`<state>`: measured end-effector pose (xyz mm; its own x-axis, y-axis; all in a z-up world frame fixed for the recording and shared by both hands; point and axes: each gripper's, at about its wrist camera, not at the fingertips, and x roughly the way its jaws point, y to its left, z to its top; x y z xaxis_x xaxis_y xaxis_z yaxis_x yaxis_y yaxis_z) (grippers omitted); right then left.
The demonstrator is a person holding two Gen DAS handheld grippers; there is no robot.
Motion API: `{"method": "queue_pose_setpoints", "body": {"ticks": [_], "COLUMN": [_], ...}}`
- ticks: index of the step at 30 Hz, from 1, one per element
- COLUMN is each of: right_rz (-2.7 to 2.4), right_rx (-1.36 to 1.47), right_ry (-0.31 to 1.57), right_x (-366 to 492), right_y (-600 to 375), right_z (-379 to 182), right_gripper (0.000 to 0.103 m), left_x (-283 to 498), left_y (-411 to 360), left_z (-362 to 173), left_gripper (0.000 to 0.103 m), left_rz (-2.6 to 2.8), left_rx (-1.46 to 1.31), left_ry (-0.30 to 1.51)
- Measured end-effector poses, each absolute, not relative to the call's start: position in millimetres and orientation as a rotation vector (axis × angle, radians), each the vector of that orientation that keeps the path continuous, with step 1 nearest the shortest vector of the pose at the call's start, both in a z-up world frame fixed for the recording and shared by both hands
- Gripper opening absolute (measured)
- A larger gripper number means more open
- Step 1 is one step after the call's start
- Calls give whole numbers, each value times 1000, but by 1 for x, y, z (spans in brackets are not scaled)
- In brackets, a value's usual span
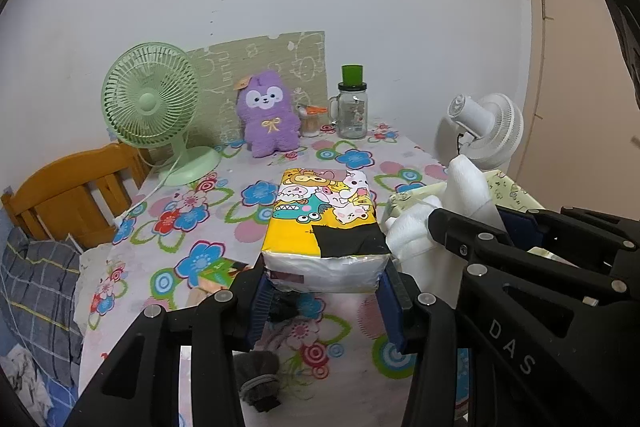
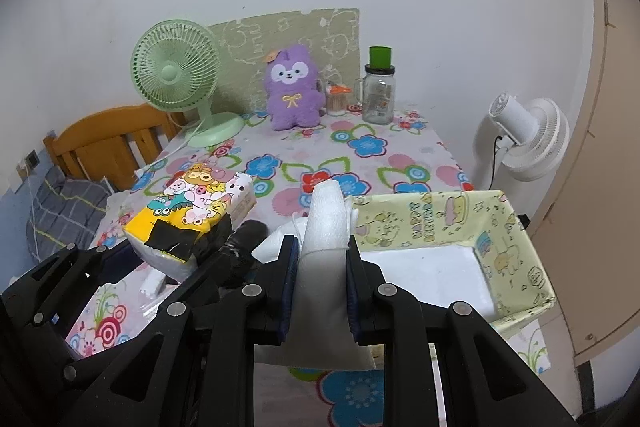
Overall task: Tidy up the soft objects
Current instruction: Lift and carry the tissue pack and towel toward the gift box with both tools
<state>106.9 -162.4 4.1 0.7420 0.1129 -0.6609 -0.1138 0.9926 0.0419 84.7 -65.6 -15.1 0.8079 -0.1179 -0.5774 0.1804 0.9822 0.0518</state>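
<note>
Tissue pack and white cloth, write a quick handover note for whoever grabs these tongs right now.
Left tongs: clamped on the near end of the tissue pack, held above the floral table.
Right tongs: shut on the white cloth, beside the yellow box.
Done: both items gripped; the box floor in view looks empty.
Left: place cloth and pack in the box, probably. A dark bundle lies on the table; purple plush stands at the back.

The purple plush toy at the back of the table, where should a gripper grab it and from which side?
Grip the purple plush toy across its narrower head, coming from the front and slightly above. It sits upright against the green board, with the green fan and the glass jar flanking it.
</note>
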Motion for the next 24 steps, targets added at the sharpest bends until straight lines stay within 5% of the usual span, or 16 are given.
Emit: {"method": "queue_pose_setpoints", "body": {"ticks": [24], "right_rz": [13], "right_rx": [28], "right_ry": [714], "right_x": [129], "right_y": [-240], "right_z": [-3], "right_gripper": [24], "left_x": [119], "left_y": [-139], "left_z": [-22], "left_gripper": [48], "left_rz": [-267], "left_rx": [129], "left_ry": [599]}}
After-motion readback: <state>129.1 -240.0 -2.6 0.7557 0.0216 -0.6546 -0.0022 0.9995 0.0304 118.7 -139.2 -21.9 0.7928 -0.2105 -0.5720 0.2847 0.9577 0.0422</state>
